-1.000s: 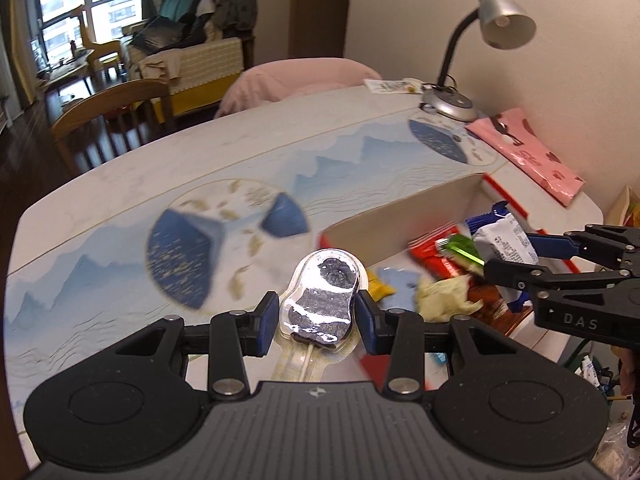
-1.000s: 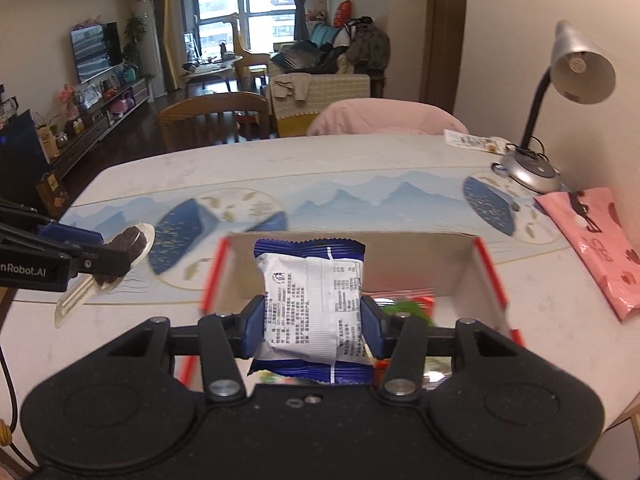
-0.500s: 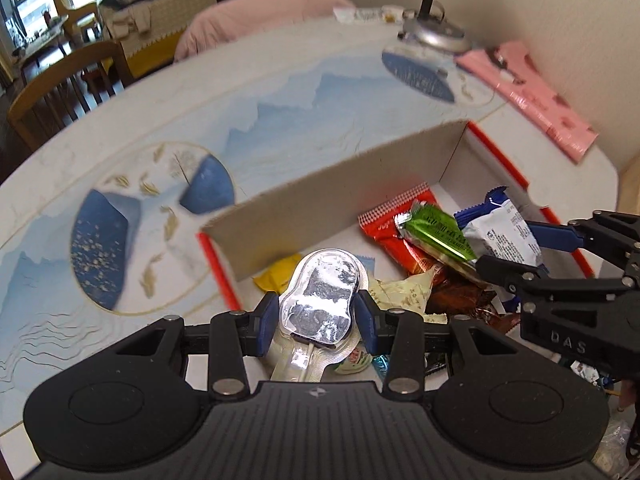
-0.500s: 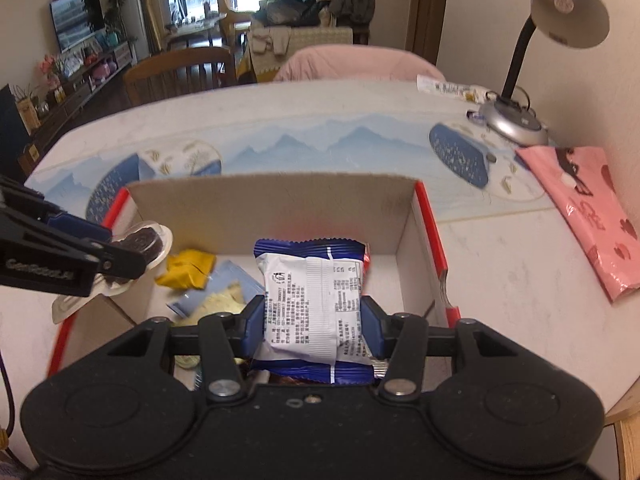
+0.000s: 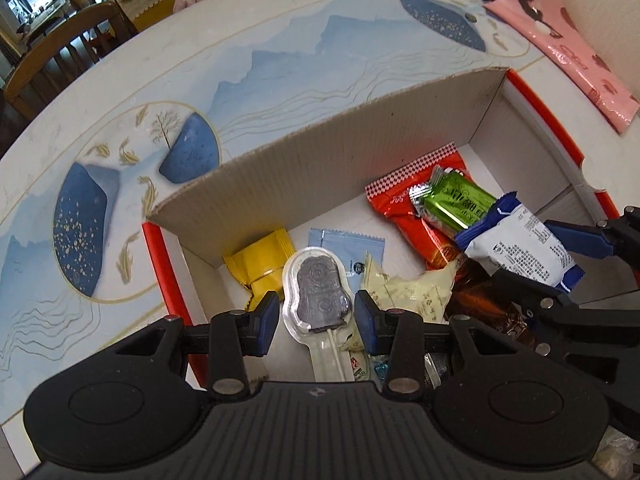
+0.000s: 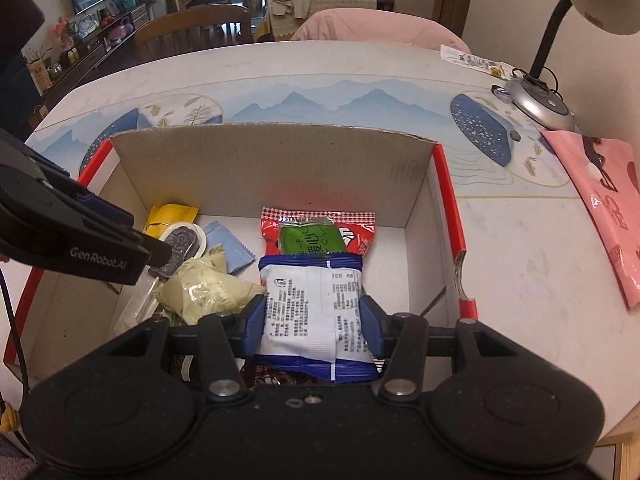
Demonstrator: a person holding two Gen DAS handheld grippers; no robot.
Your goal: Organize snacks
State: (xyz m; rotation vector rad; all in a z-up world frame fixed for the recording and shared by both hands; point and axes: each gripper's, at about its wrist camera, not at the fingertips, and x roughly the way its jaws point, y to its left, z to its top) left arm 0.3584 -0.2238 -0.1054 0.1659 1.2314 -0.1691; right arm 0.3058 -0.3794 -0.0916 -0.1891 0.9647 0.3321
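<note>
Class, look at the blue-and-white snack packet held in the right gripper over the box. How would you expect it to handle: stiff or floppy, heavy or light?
The snack packet probably feels light and puffy. Its crinkled wrapper looks soft, so it likely flexes and may slip.

We counted one cardboard box (image 6: 276, 168) on the tabletop (image 6: 520, 264). In it we saw one yellow packet (image 5: 262, 264), one light blue packet (image 5: 352, 246), one pale crinkly wrapper (image 6: 204, 290), one red packet (image 5: 404, 204) and one green packet (image 5: 456, 200). There was one clear-wrapped lollipop (image 5: 318, 296) and one white and blue packet (image 6: 314, 312). By the far right corner we counted one lamp (image 6: 540, 96) and one pink bag (image 6: 600, 196).
</note>
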